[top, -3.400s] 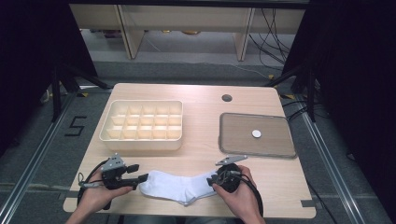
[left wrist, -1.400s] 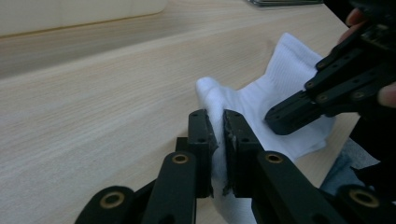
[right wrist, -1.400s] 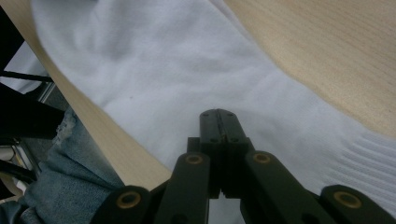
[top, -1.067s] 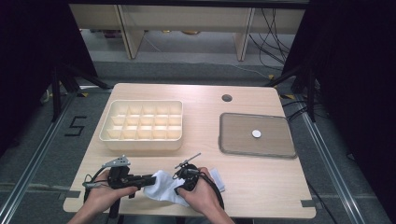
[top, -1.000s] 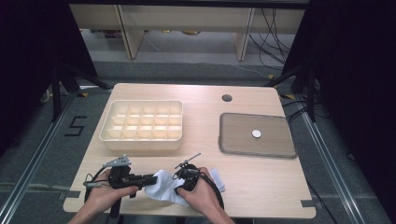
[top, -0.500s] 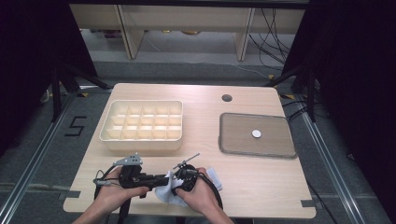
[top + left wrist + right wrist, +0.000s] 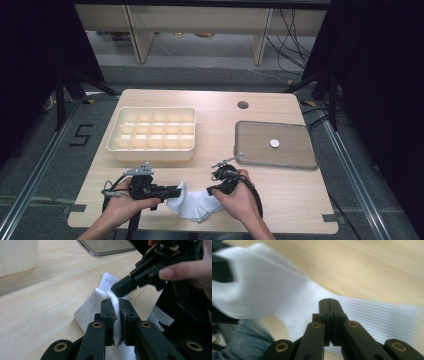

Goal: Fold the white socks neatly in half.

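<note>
Right tool (image 7: pixel 212 191) has moved right; tray (image 7: pixel 295 159) holds 1 disc (image 7: pixel 274 143).

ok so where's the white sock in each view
High view: white sock at the table's near edge, between both claws.
Left gripper view: centre, pinched in its own jaws.
Right gripper view: across the middle.
Shared landmark: the wooden table.

overhead forward-down, two close views, shared sock (image 7: pixel 192 207)
</note>
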